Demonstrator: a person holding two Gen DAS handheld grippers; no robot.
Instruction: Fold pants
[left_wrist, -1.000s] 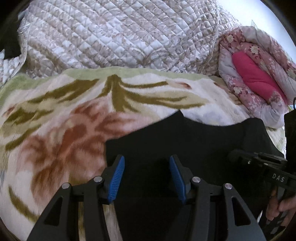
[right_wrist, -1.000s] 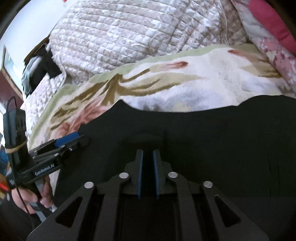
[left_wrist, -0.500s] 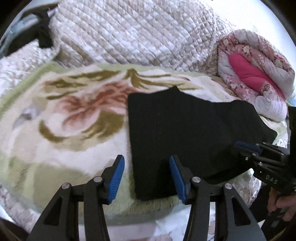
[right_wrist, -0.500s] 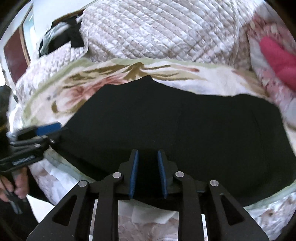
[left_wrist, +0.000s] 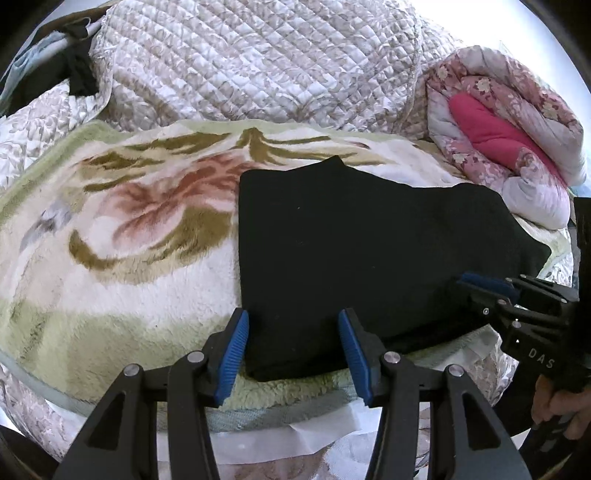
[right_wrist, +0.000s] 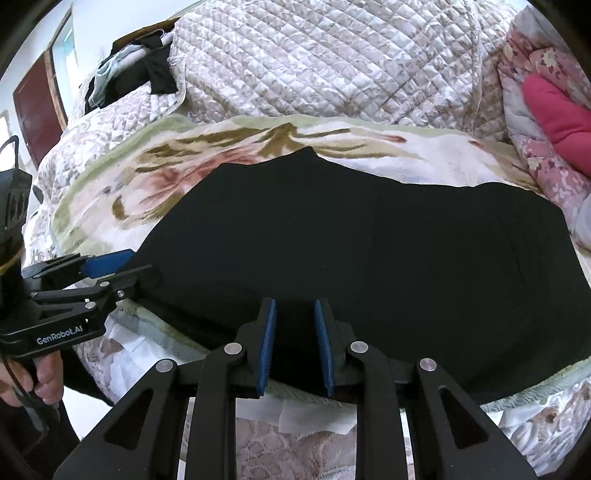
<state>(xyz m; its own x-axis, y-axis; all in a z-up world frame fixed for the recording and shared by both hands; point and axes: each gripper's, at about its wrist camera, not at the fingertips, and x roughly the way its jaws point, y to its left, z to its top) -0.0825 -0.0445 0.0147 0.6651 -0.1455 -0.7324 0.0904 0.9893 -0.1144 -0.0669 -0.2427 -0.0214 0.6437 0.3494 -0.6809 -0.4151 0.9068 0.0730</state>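
Right wrist view, "GenRobot.AI" on left gripper (right_wrist: 122, 267), black pants (right_wrist: 369, 258)

Black pants (left_wrist: 354, 251) (right_wrist: 369, 266) are lying flat on the floral fleece blanket (left_wrist: 122, 236) (right_wrist: 229, 147), folded into a broad, roughly rectangular slab. Fabric is plain, matte, showing no visible creases. One small point is poking up along the far edge. The near edge is running close along the blanket's near edge, the slab sitting toward the blanket's right side.
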